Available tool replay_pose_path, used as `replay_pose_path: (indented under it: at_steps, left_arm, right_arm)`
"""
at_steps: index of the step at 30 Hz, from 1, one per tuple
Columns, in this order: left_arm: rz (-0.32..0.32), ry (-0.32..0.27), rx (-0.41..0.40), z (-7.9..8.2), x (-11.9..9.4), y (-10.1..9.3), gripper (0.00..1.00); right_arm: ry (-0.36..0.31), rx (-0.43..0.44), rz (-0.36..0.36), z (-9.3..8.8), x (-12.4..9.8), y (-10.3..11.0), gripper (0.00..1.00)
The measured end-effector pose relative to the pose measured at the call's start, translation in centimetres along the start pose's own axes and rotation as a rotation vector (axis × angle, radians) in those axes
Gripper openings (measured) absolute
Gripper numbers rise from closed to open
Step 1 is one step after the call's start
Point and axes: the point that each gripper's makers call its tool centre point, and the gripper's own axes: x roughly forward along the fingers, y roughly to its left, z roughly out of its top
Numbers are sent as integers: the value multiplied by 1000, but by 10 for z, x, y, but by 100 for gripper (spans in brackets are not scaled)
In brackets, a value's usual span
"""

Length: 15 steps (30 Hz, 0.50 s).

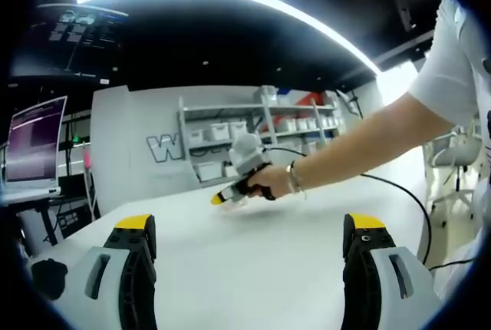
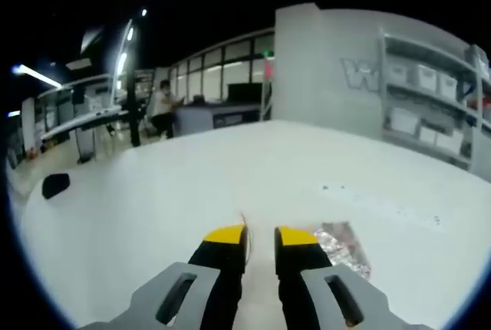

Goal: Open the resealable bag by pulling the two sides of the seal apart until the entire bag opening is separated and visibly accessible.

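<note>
The clear resealable bag (image 2: 347, 244) lies flat on the white table (image 2: 192, 184), with silvery contents inside and faint print further along it. My right gripper (image 2: 261, 236) hovers just to its left, its yellow-tipped jaws drawn almost together with only a thin slit and nothing in it. In the left gripper view a person's hand holds that right gripper (image 1: 219, 198) low over the table's far part. My left gripper (image 1: 250, 224) is nearer, jaws spread wide and empty above the tabletop (image 1: 253, 268).
A small black object (image 2: 55, 185) sits near the table's edge (image 1: 47, 277). A black cable (image 1: 403, 190) trails across the table. Shelves with white bins (image 1: 253, 127) and a monitor (image 1: 34, 142) stand behind. A person sits far off (image 2: 162, 103).
</note>
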Motion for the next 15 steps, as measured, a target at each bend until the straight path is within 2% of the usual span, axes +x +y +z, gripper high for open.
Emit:
replay_pose_path:
  at_steps: [3,5,9,15]
  left_arm:
    - [3,0,2,1,-1,1,100]
    - [5,-2,1,2,-2,1,100]
    - [5,-5,3,3,-3,0,100]
    - [4,-2,3,4,-4,-2,100]
  right_arm:
    - [0,-7,-4,-1,-5,3,17]
    - [-3,-19,-6,-2,-12,14,18]
    - [-2,-46,-9,-1,-12,12,19]
    - [-5,-78,-20,-2,-14,14,28]
